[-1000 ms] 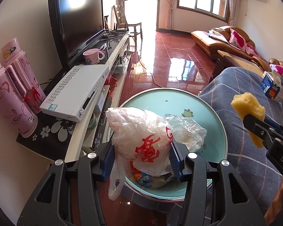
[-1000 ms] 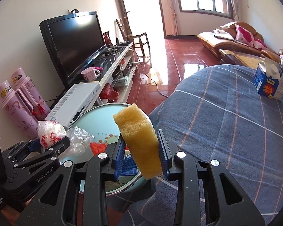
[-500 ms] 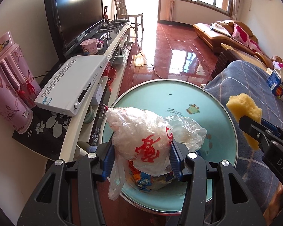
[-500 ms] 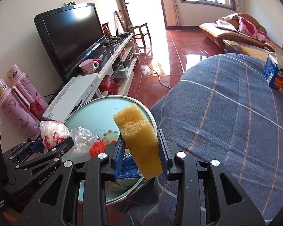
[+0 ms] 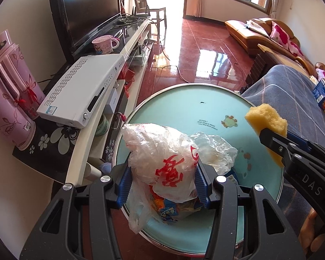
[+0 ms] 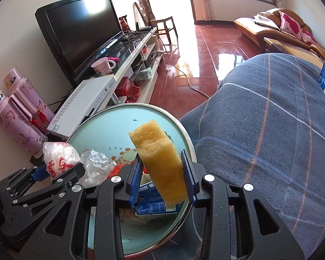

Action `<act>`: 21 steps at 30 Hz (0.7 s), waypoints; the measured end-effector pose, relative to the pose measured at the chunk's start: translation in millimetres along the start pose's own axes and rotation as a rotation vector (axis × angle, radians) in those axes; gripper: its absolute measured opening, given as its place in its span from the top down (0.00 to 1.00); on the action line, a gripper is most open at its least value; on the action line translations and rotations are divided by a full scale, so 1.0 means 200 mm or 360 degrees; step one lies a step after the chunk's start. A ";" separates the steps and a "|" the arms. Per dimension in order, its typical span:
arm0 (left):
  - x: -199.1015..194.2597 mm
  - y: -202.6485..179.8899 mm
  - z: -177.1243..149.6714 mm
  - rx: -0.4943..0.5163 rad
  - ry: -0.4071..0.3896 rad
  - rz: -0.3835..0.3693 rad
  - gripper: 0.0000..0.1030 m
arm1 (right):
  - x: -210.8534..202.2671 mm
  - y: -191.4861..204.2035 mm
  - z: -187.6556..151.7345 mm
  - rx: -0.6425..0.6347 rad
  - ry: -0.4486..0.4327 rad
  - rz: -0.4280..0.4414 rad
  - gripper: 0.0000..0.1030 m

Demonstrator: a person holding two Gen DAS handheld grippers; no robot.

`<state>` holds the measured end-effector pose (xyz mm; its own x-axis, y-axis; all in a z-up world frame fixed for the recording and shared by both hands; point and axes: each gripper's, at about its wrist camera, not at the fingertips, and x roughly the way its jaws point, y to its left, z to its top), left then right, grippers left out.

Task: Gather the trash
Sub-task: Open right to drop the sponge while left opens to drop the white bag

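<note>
Trash is held in both grippers above a round light-blue basin that fills the lower centre of each view. A crumpled clear plastic bag with red print is clamped between the blue pads of the left gripper, its loose folds spilling over the pads and hanging below them over the basin's near rim. A yellow sponge is pinched upright between the pads of the right gripper, tilted slightly to the left in the frame, with its top standing clear above the fingertips. Inside the basin, more wrappers are seen beneath both grippers, among them a blue printed carton lying under the sponge. In the left wrist view the right gripper and sponge are found at the right edge, above the basin's rim. A white set-top box is seen at the left on a TV stand, with pink thermos flasks further left and a pink mug behind it. A blue checked cloth is spread at the right, touching the basin's edge.
</note>
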<state>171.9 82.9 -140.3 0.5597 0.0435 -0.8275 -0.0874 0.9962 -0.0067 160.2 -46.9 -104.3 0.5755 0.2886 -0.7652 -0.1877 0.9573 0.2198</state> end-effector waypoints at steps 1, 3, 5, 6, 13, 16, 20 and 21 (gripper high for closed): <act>0.00 0.00 0.00 -0.0001 0.0001 0.0002 0.52 | 0.01 0.00 0.00 -0.0003 0.0010 0.0007 0.65; -0.01 0.00 -0.01 -0.0001 0.0002 0.0010 0.52 | 0.03 0.00 0.00 0.0001 0.0023 0.0014 0.63; -0.01 0.00 -0.01 -0.0001 0.0006 0.0015 0.52 | 0.02 0.00 0.00 0.0000 0.0014 0.0028 0.58; -0.01 0.00 -0.01 -0.0001 0.0008 0.0016 0.52 | 0.01 0.00 0.00 0.0002 0.0003 0.0032 0.57; -0.02 -0.01 -0.02 0.0005 0.0003 0.0015 0.51 | -0.07 -0.03 0.01 0.0023 -0.0071 0.0035 0.57; -0.03 -0.02 -0.02 0.0009 -0.0001 0.0020 0.51 | -0.11 -0.06 0.00 0.0055 -0.0086 0.0021 0.57; -0.02 -0.03 -0.03 0.0020 0.0001 0.0028 0.51 | -0.17 -0.09 -0.03 0.0064 -0.0124 -0.0031 0.57; -0.01 -0.04 -0.03 0.0025 0.0002 0.0032 0.51 | -0.18 -0.10 -0.04 0.0073 -0.0134 -0.0040 0.57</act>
<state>166.5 74.1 -141.3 0.5567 0.0632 -0.8283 -0.0857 0.9961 0.0184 136.6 -76.5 -85.2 0.6446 0.2628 -0.7179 -0.1367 0.9636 0.2299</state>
